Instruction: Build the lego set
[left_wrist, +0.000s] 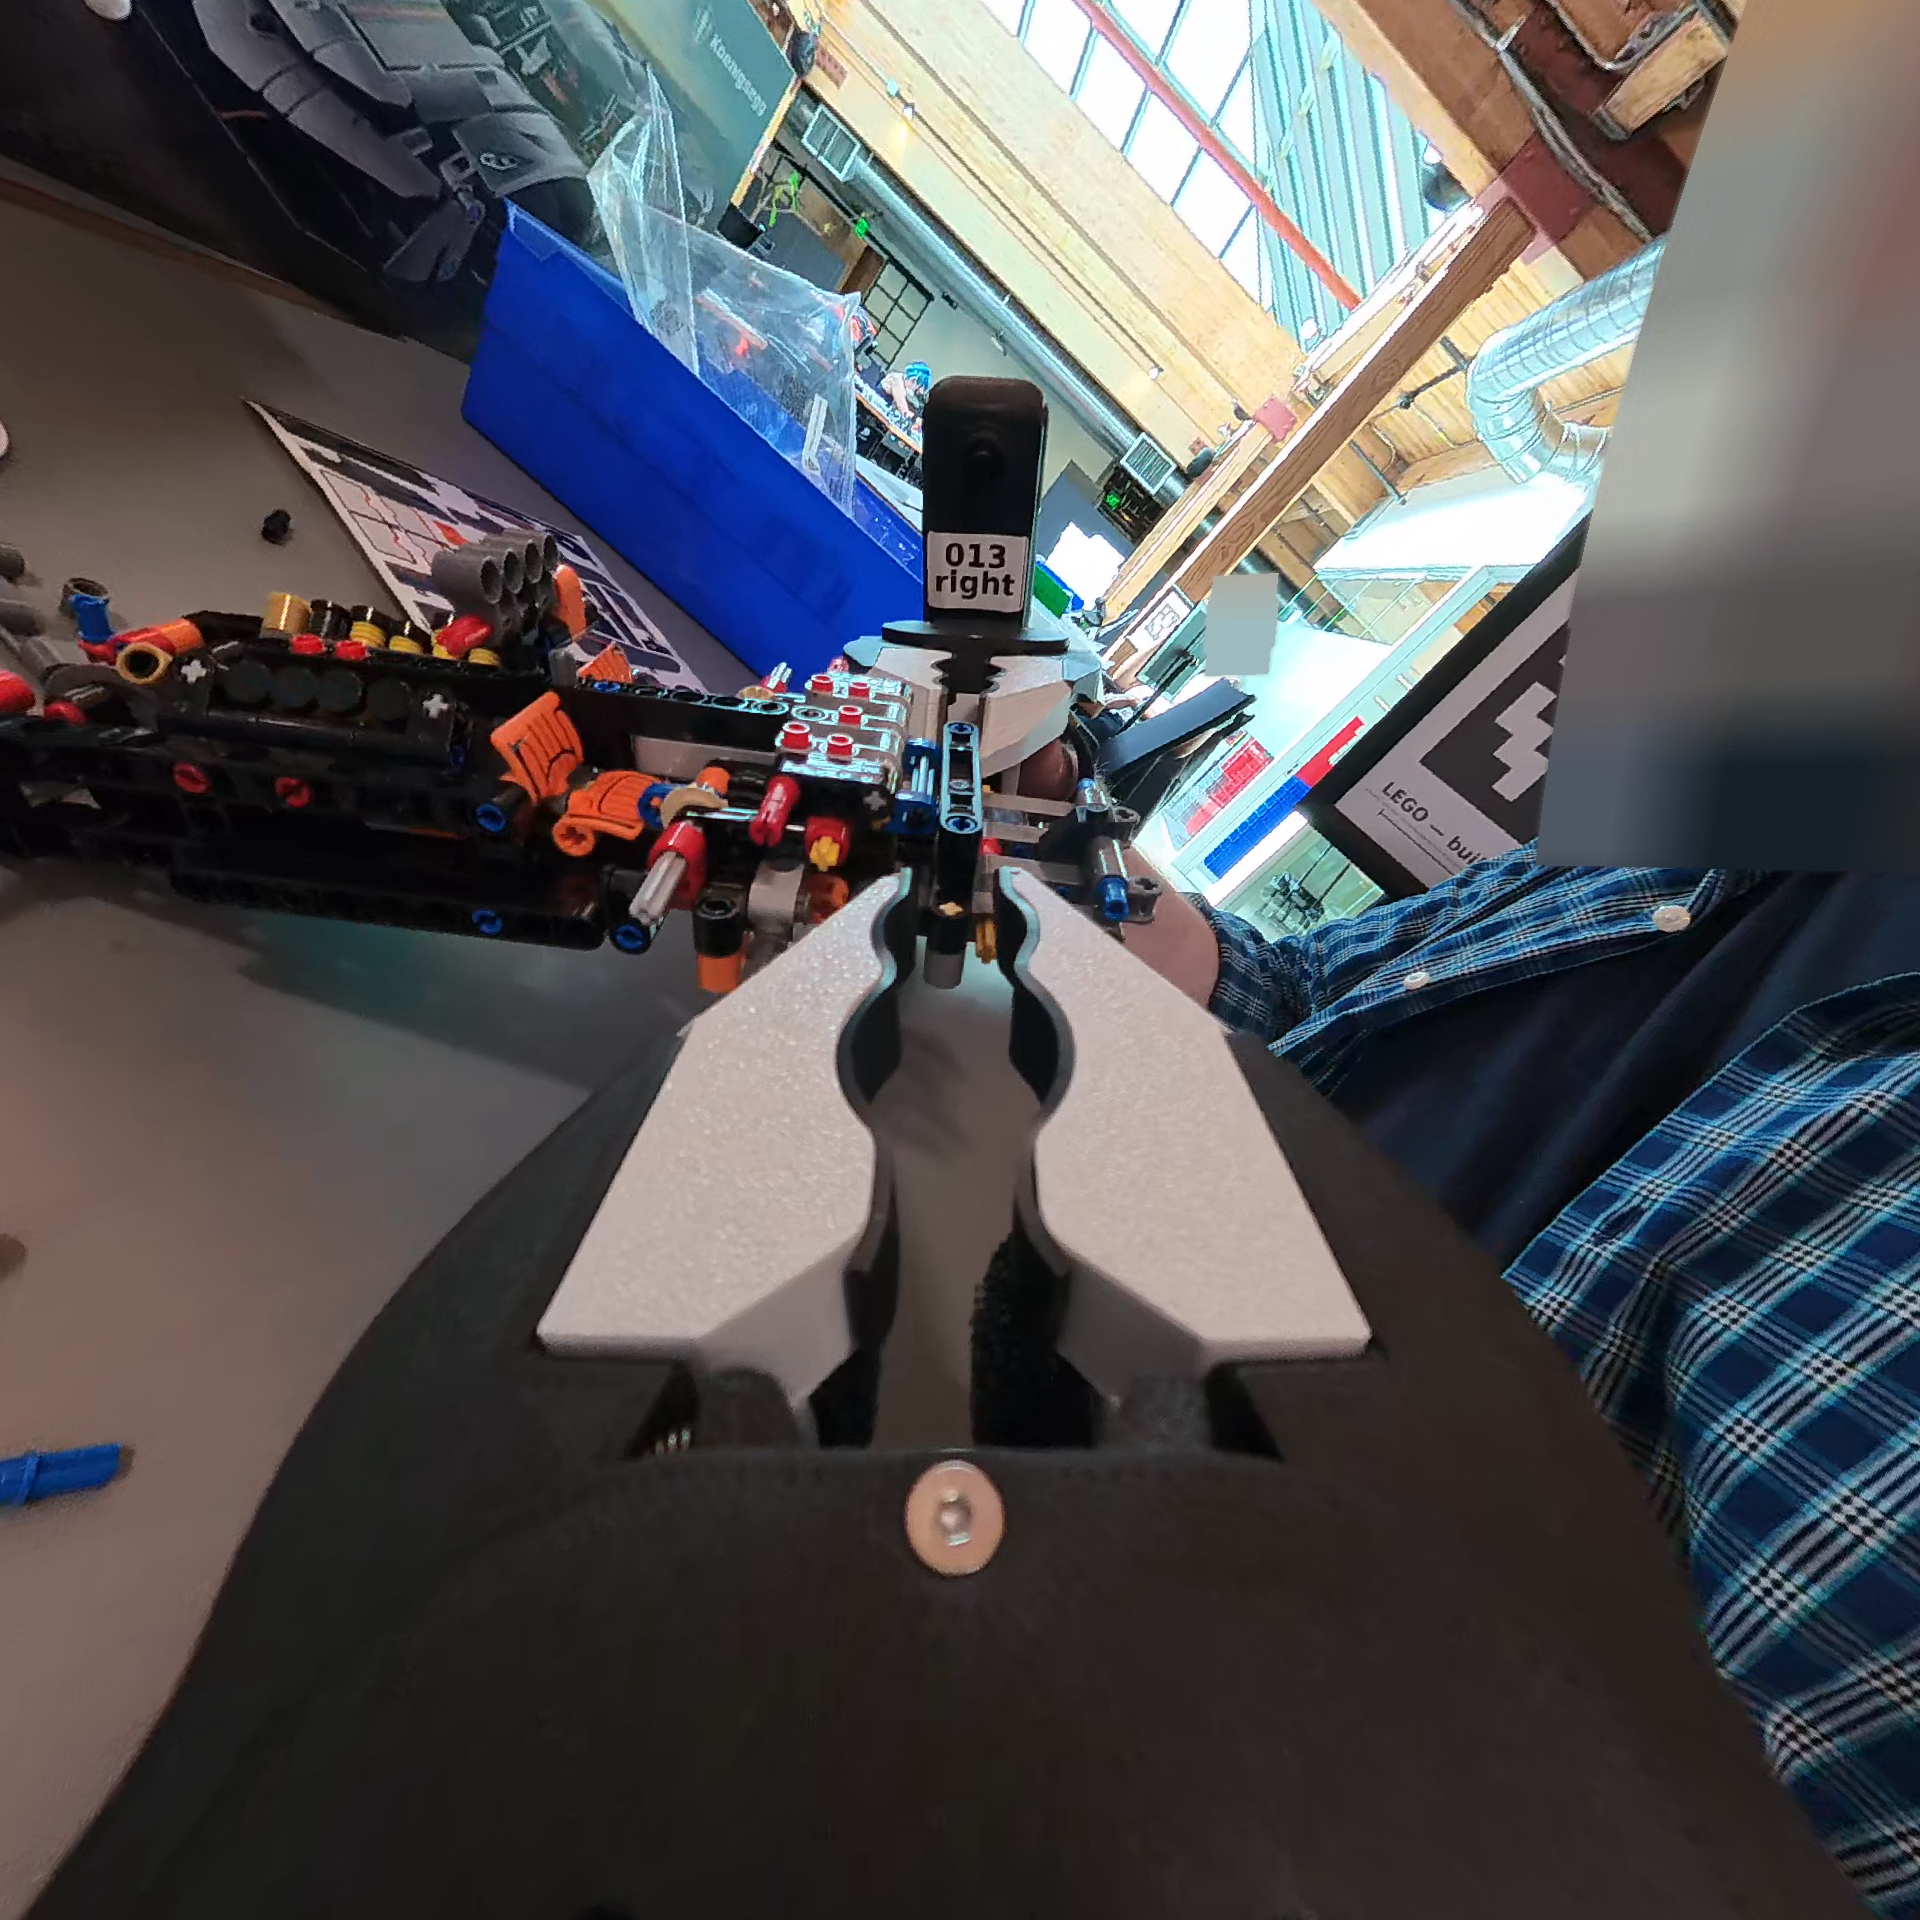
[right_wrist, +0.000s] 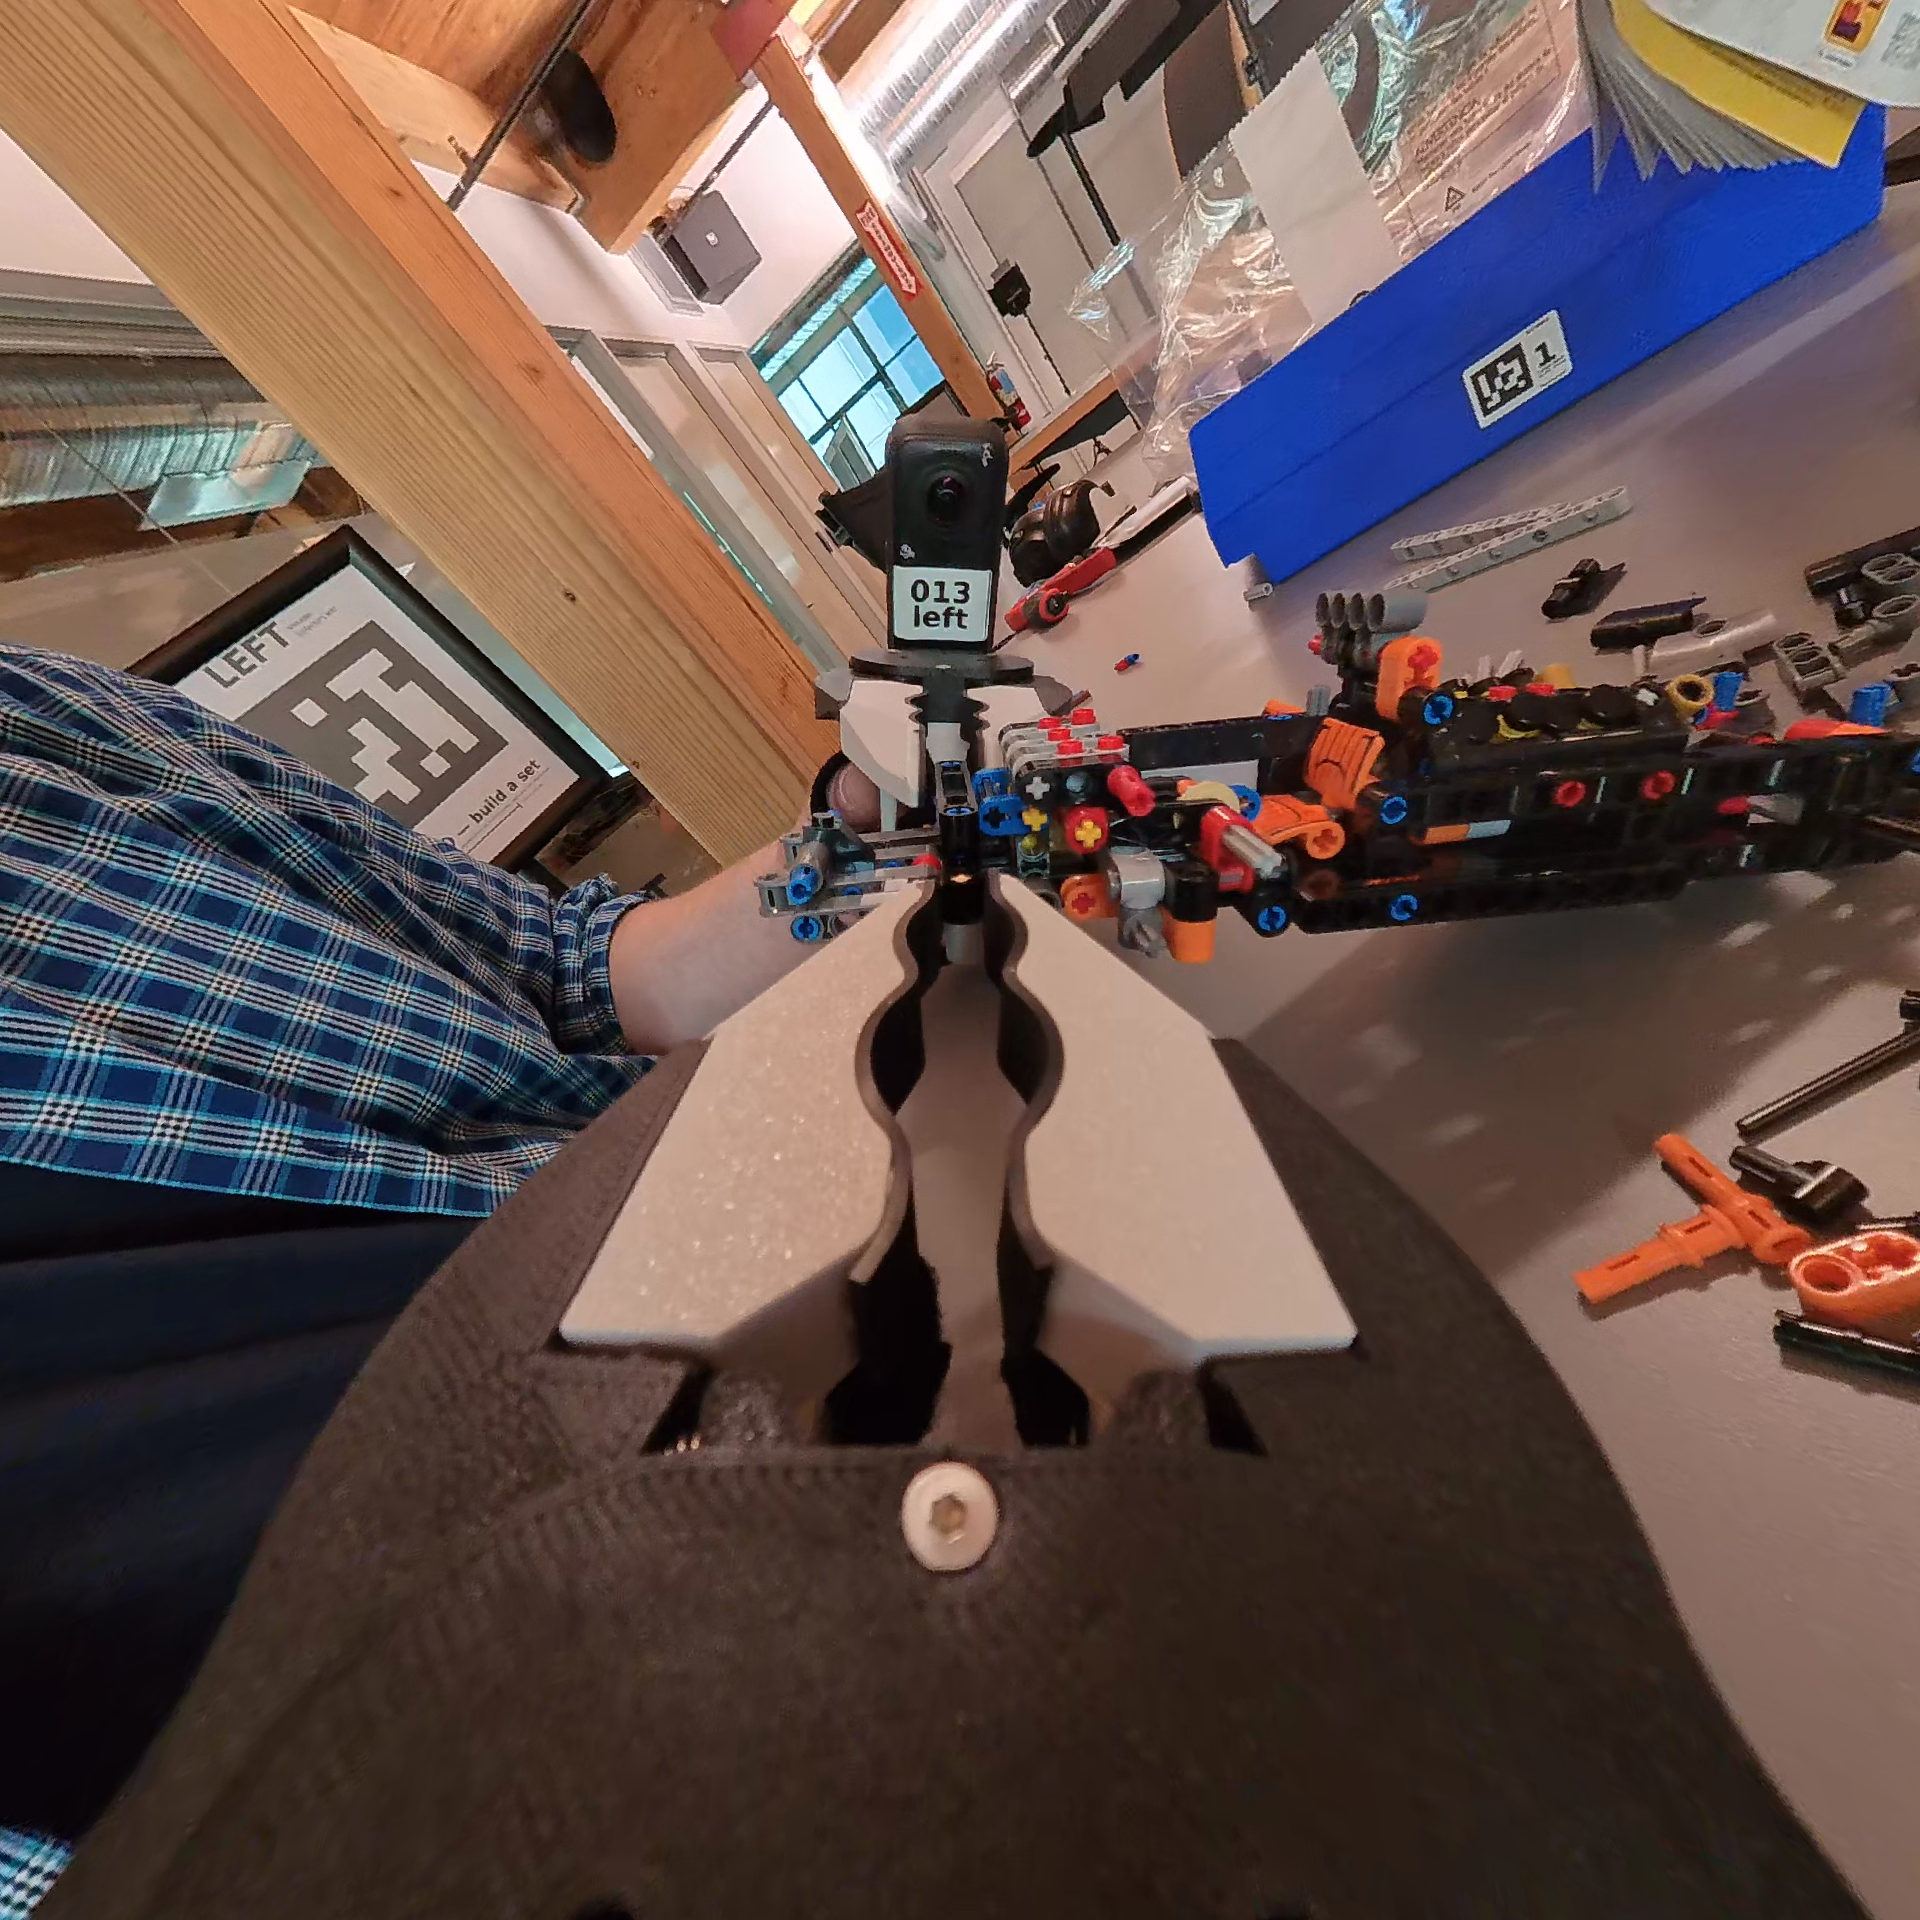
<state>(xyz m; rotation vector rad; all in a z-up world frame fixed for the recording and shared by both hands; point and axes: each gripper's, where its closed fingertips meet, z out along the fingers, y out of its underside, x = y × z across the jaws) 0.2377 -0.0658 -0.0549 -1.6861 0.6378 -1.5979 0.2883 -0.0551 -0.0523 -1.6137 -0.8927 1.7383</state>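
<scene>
A long black Lego Technic model (left_wrist: 343, 748) with orange, red and blue parts lies along the grey table (left_wrist: 208, 1091), with its near end lifted. It also shows in the right wrist view (right_wrist: 1558, 790). My left gripper (left_wrist: 951, 899) is shut on a black upright beam (left_wrist: 958, 790) at the model's end. My right gripper (right_wrist: 961, 899) is shut on the same black beam (right_wrist: 956, 831) from the opposite side. The two grippers face each other, tip to tip. Each shows in the other's view, the right gripper (left_wrist: 977, 686) and the left gripper (right_wrist: 935, 717).
A blue bin (right_wrist: 1507, 343) with clear plastic bags (left_wrist: 727, 281) stands behind the model, beside a printed sheet (left_wrist: 416, 509). Loose parts lie around: a blue pin (left_wrist: 57, 1470), orange pieces (right_wrist: 1714, 1236), a black axle (right_wrist: 1829, 1081), grey beams (right_wrist: 1507, 535). A plaid sleeve (right_wrist: 260, 935) is close by. The gap from one gripper's tips to the other's is roughly 6 centimeters. Between my left fingertips and the blue pin (left_wrist: 57, 1470) there is roughly 15 centimeters.
</scene>
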